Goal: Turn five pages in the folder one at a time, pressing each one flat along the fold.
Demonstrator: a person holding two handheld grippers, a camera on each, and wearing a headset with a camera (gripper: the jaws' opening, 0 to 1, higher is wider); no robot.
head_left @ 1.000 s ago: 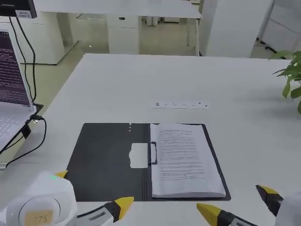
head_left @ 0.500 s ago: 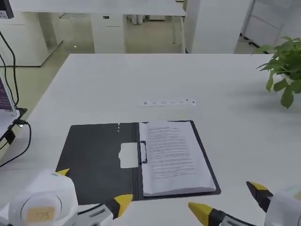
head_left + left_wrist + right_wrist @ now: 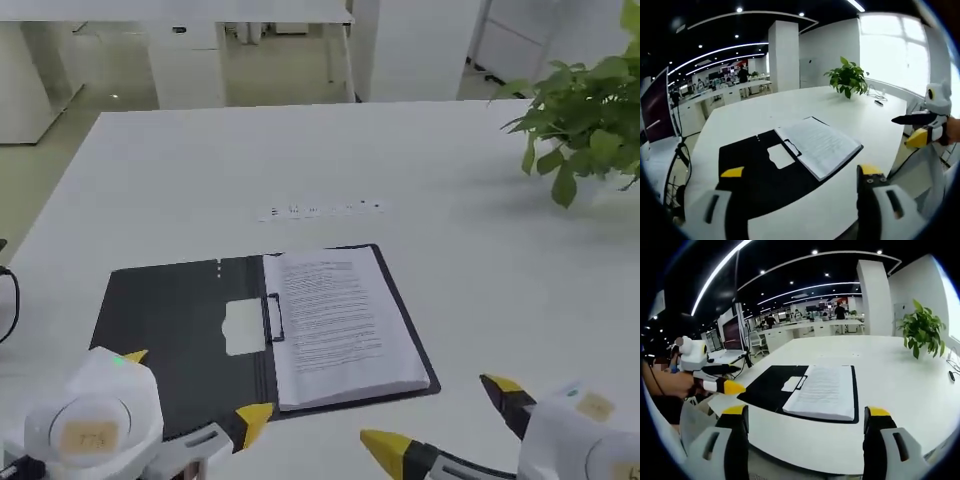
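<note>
Folder [image 3: 170,320]: lies open, paper stack [image 3: 335,325] on its right half.
Left gripper [image 3: 193,388]: jaws apart, at folder's near-left edge, seemingly clear of it.
Right gripper [image 3: 442,415]: jaws apart, beside folder's near-right corner.

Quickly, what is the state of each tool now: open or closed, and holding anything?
Left tool: open, holding nothing.
Right tool: open, holding nothing.

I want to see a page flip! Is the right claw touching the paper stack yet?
Apart. The right gripper view shows bare white table between the open right claw and the paper stack in the folder.
</note>
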